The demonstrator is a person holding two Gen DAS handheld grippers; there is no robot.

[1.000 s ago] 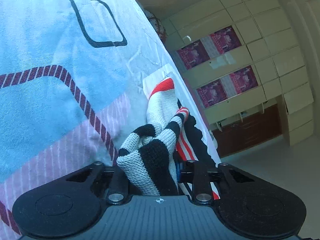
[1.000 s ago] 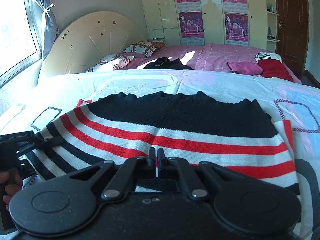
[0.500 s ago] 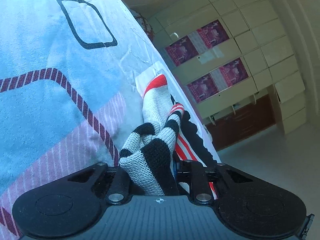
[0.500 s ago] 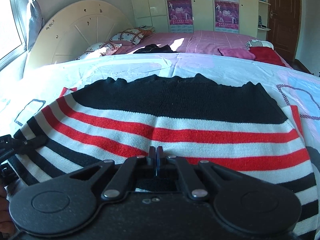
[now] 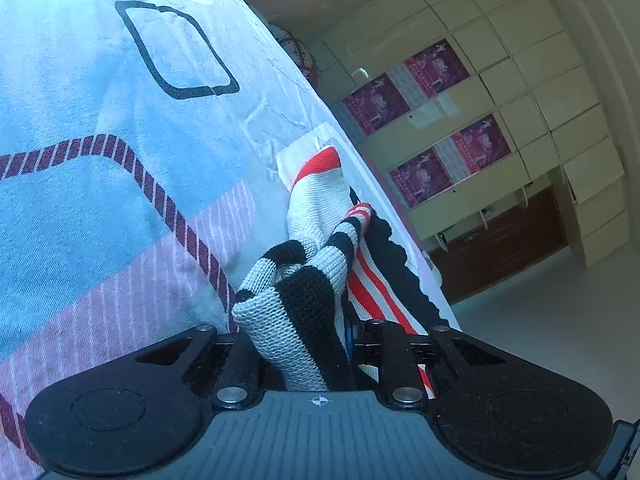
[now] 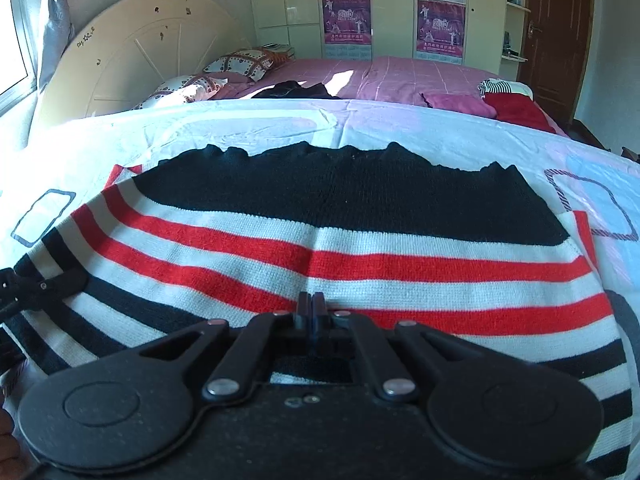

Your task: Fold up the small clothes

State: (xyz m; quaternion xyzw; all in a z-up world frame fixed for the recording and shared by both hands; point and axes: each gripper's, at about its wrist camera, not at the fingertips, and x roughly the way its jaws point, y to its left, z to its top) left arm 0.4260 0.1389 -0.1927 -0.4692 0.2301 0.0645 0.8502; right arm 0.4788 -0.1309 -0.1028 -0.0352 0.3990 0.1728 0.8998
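Note:
A knit sweater (image 6: 320, 240), black at the far end with red, white and black stripes, lies spread on a pale patterned bedsheet (image 6: 440, 136). My right gripper (image 6: 310, 308) is shut, its tips down against the striped middle of the sweater, and I see nothing between them. My left gripper (image 5: 296, 332) is shut on a bunched black-and-white striped fold of the sweater (image 5: 304, 296), which hides its fingertips. In the right wrist view the left gripper (image 6: 60, 282) holds the sweater's left edge.
Beyond the sheet is a pink bed (image 6: 400, 76) with pillows (image 6: 240, 62), a dark garment (image 6: 296, 90) and pink and red clothes (image 6: 512, 106). A round headboard (image 6: 140, 52), a wardrobe with posters (image 6: 440, 20) and a brown door (image 6: 556, 20) stand behind. A hand (image 6: 6, 440) shows at the lower left.
My right gripper has sunk closer to the sweater, which now fills more of its view. The left gripper has rolled slightly and kept its hold on the fold.

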